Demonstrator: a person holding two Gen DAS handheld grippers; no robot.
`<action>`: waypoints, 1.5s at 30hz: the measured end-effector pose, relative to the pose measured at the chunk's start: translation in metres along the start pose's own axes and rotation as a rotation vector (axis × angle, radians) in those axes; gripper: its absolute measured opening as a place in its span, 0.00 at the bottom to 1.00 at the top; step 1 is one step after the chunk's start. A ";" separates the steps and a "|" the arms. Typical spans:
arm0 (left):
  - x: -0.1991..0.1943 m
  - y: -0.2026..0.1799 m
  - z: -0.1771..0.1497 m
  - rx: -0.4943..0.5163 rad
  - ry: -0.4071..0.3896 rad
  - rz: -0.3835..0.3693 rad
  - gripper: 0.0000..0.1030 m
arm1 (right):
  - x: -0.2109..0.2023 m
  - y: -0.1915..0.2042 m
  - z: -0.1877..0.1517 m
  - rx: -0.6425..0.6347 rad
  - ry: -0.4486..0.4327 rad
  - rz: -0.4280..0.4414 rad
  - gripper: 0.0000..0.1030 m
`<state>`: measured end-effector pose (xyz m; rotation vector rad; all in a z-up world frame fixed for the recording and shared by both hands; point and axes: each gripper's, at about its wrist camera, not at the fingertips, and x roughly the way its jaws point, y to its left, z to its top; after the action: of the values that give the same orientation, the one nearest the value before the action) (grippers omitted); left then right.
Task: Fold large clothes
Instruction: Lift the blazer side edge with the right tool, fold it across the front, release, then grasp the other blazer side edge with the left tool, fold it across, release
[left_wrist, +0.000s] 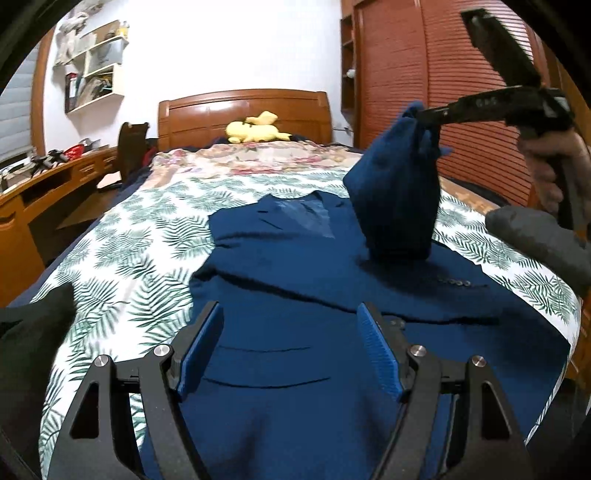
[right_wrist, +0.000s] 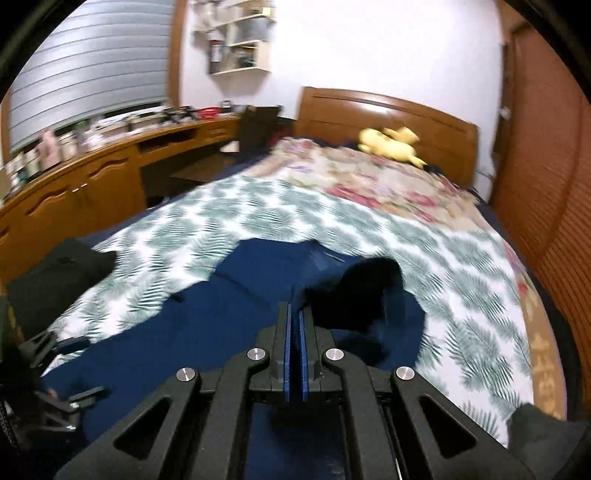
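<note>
Right tool (left_wrist: 424, 114) clamped on sleeve (left_wrist: 397, 192), lifted above jacket (left_wrist: 295, 295). Left tool (left_wrist: 290, 321) apart, empty, over jacket's near edge. Jacket runs toward headboard.

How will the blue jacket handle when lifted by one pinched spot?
Likely floppy: the blue jacket hangs in a limp cone from the right gripper. Probably fairly heavy, since most stays on the bed.

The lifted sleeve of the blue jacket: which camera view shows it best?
The left wrist view: the lifted sleeve hangs whole and sharp from the shut right gripper. In the right wrist view only a dark, blurred fold shows beyond the fingers.
</note>
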<state>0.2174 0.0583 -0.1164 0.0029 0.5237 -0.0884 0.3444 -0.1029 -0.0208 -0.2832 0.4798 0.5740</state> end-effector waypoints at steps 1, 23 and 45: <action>-0.002 0.003 0.000 -0.003 -0.002 0.001 0.73 | -0.003 0.012 0.000 -0.015 -0.006 0.017 0.03; -0.019 0.031 -0.007 -0.025 -0.016 0.051 0.73 | 0.022 0.047 -0.070 -0.042 0.197 0.127 0.21; 0.014 -0.056 -0.012 0.090 0.075 -0.197 0.50 | 0.020 -0.019 -0.153 0.135 0.265 -0.118 0.39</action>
<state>0.2187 0.0019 -0.1330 0.0426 0.5933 -0.3051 0.3163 -0.1682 -0.1596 -0.2576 0.7493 0.3878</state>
